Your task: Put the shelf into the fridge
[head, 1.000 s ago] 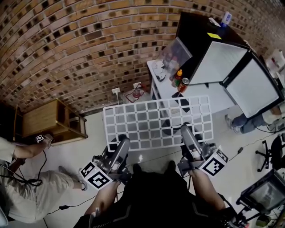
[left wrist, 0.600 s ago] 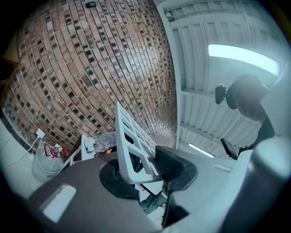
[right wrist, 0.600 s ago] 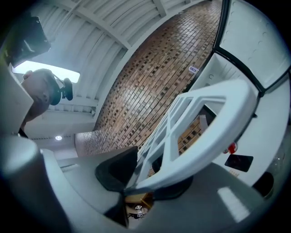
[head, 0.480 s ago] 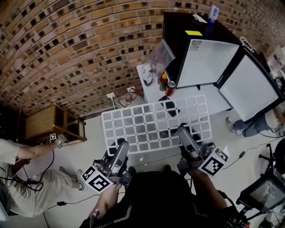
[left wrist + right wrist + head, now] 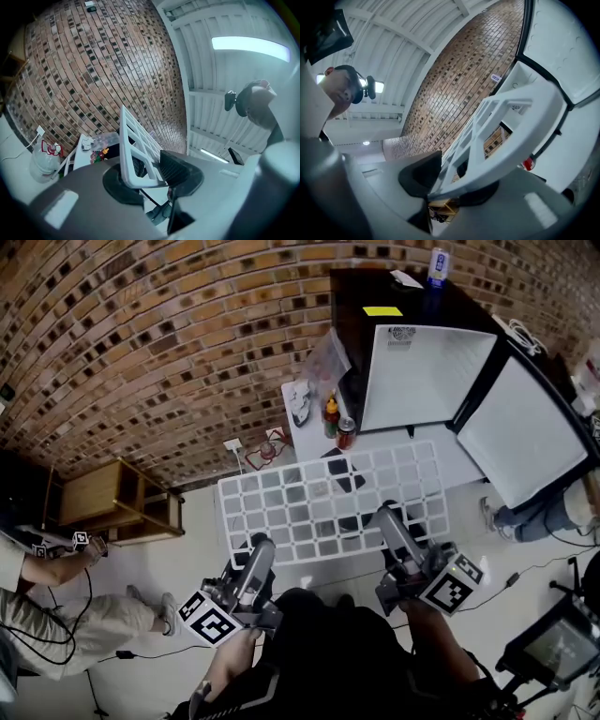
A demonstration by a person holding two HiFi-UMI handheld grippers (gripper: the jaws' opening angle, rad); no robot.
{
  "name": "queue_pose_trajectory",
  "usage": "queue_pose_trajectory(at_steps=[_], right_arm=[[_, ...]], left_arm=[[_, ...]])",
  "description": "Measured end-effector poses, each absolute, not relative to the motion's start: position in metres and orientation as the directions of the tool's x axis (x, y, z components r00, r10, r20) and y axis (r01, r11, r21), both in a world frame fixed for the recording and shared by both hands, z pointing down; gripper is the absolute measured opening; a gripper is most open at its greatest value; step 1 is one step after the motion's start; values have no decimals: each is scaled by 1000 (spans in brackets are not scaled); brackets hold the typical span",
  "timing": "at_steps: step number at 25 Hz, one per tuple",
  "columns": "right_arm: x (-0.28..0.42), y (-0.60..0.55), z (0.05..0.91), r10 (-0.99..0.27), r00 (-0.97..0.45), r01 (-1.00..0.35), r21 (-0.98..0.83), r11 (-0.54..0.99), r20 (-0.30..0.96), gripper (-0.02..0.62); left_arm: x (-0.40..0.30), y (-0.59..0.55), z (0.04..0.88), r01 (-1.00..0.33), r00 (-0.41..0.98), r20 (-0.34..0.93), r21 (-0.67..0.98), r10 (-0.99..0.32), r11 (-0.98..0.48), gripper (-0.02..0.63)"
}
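A white grid shelf is held in the air, roughly flat, in front of a black fridge whose 2 white-lined doors stand open. The shelf's long axis runs left to right across the head view, with 1 long edge facing the fridge and the other facing the person. The left gripper is clamped on the near long edge towards its left end, its jaws partly apart with a bar of the grid pinched between the pads. The right gripper grips the same edge towards the right end in the same way. A brick wall stands behind.
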State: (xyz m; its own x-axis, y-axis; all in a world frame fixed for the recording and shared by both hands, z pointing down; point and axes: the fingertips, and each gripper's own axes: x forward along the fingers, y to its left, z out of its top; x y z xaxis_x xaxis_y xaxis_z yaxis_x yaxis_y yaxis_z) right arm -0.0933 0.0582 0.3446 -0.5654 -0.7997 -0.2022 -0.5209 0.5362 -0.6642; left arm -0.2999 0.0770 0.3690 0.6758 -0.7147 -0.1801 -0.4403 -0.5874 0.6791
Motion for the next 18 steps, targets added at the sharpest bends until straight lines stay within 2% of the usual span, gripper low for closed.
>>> queue_pose_trajectory(at_steps=[8,18], right_arm=[[-91,44,340,-836,-505,-530,-687,497,-216,114],[-103,31,337,-841,-503,-554,-673,489,-197,110]], left_arm=[[-299,49,356,-417,726,-185,647,-662,-638,100],[-310,31,361,-358,759,-225,640,-611,-680,101]])
